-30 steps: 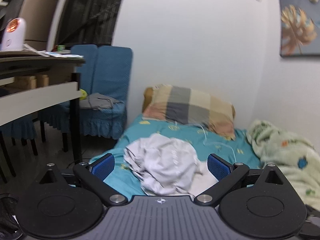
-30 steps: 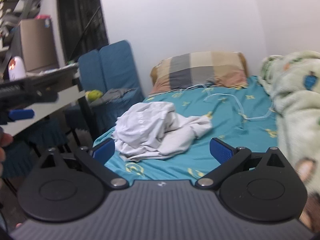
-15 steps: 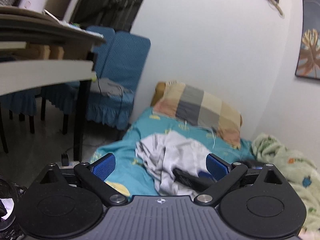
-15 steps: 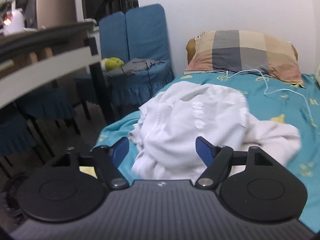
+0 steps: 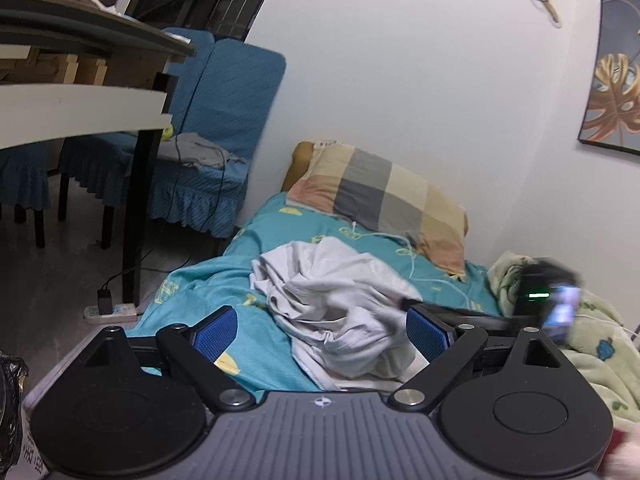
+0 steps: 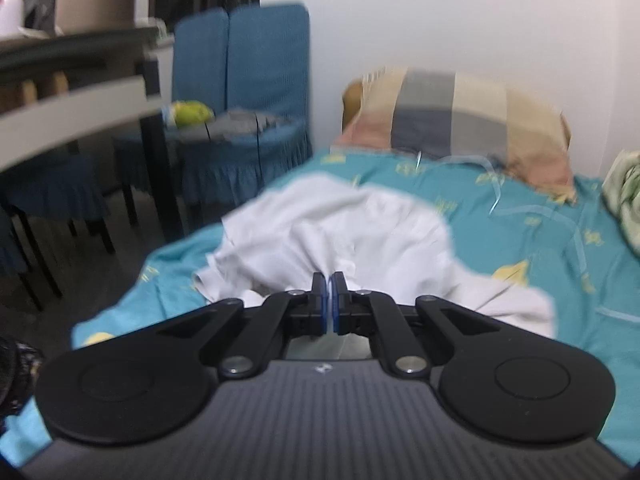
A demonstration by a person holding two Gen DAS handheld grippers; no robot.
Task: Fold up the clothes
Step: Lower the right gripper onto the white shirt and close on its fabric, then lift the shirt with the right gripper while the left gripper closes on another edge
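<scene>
White garment [image 6: 332, 232] bunched on our bed [image 6: 540, 248]: right claw [image 6: 329, 300] pinches its near edge, left claw [image 5: 320, 326] closing, nothing gripped.

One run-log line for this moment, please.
phase: first grasp | right tongs: shut on shirt | left tongs: closing, nothing gripped | shirt: crumpled on bed

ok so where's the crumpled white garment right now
The crumpled white garment lies on the teal patterned bedsheet, near the bed's floor-side edge and short of the checked pillow; in the right wrist view it sits centre, just ahead of the right gripper.
</scene>
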